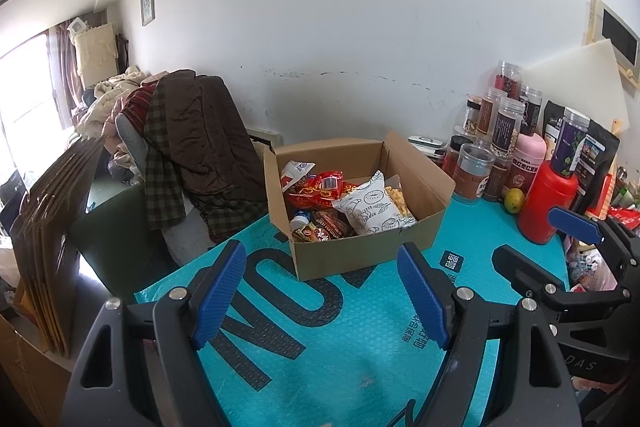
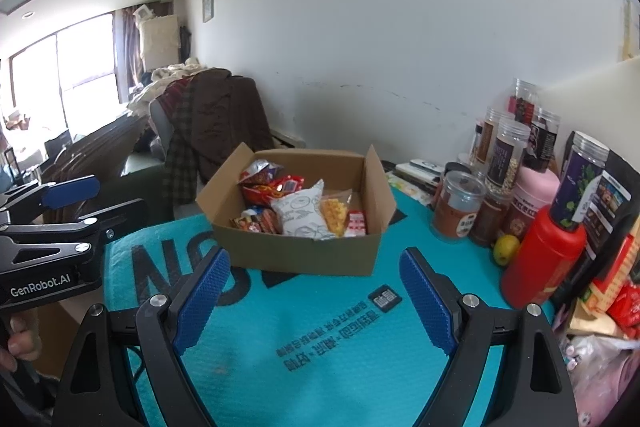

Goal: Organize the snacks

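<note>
An open cardboard box (image 1: pixel 360 251) (image 2: pixel 296 255) stands on the teal mat (image 1: pixel 340 347) (image 2: pixel 320 339). It holds several snack packets: a white patterned bag (image 1: pixel 370 213) (image 2: pixel 302 213), a red bag (image 1: pixel 316 193) (image 2: pixel 266 189), and a clear bag of yellow snacks (image 2: pixel 334 215). My left gripper (image 1: pixel 320 291) is open and empty, short of the box's near wall. My right gripper (image 2: pixel 316 295) is open and empty, also in front of the box. Each gripper shows at the edge of the other's view: the right one (image 1: pixel 560 239), the left one (image 2: pixel 92 199).
Several clear jars (image 1: pixel 500 131) (image 2: pixel 496 163), a red bottle (image 1: pixel 546 203) (image 2: pixel 540 259), a pink bottle (image 2: pixel 530 199), a yellow fruit (image 1: pixel 514 199) (image 2: pixel 505 247) and dark bags (image 1: pixel 592 155) crowd the table's right side. A chair draped with clothes (image 1: pixel 192 147) (image 2: pixel 216 131) stands left of the box. Flattened cartons (image 1: pixel 48 227) lean at the left.
</note>
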`<state>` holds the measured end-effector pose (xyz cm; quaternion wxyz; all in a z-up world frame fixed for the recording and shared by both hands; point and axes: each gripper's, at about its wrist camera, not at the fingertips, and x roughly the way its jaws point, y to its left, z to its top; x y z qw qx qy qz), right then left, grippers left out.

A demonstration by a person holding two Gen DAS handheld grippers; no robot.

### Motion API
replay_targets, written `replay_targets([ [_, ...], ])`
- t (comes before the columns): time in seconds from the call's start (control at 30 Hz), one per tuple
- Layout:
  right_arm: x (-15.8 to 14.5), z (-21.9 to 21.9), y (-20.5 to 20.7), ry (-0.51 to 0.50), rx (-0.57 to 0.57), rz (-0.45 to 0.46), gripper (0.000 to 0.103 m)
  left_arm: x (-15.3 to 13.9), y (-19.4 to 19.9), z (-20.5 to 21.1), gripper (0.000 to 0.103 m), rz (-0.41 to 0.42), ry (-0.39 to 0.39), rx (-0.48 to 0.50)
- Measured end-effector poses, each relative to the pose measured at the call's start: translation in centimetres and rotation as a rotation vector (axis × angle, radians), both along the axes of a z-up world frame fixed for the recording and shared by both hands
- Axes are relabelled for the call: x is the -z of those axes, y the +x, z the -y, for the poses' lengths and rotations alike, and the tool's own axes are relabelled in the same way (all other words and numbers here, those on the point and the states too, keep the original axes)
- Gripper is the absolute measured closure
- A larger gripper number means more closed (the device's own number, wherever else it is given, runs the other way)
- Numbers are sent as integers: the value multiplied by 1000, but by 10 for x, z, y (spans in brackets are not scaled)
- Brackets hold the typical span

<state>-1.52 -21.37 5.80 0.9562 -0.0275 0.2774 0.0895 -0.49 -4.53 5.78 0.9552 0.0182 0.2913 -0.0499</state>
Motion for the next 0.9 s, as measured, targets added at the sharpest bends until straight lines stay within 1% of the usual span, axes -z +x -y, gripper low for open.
replay_targets([
  [0.17,2,2,2,-6,12,-15,15,3,4,2,25,-35,0,15],
  [0.9,13,8,0,1,44,-53,15,8,5,5,25,-50,36,11],
])
